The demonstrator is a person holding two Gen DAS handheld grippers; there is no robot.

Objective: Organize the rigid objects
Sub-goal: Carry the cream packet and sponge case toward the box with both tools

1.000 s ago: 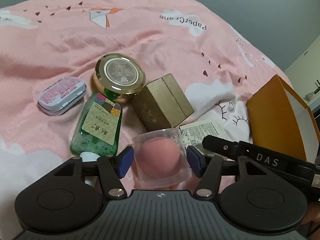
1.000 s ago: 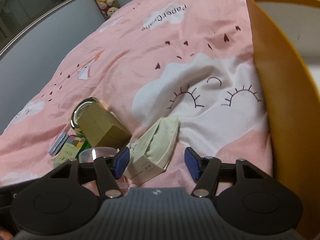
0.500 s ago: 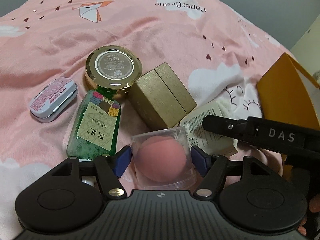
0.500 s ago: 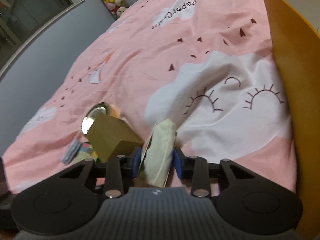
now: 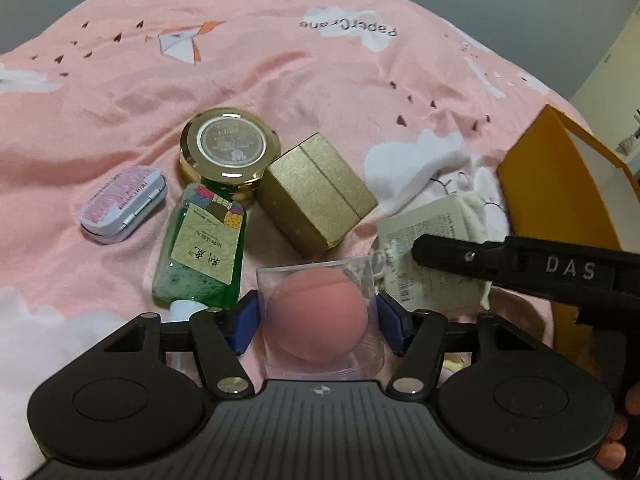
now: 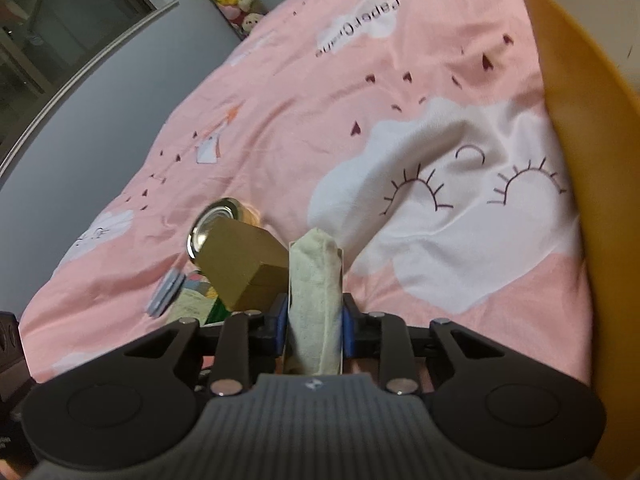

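- Right hand-held gripper (image 6: 314, 326) closed on the small white carton with a cream cloth pouch (image 6: 316, 280), gripped across its narrow sides, probably for carrying to the orange cardboard box (image 6: 576, 152) just beside on the right.
- Left hand-held gripper (image 5: 318, 322) open, blue pads on both sides of the clear plastic case with a pink sponge (image 5: 318, 316), not clearly pressing.
- Gold cube box (image 5: 316, 194), round gold jar (image 5: 230, 148), green bottle (image 5: 204, 248) and small white tin (image 5: 122, 204) crowded together on the pink bed cover (image 5: 280, 72).
- Free room seen between carton and orange box wall.

Pink bedspread (image 6: 304, 92), grey wall (image 6: 80, 120), dark window (image 6: 60, 20) behind.
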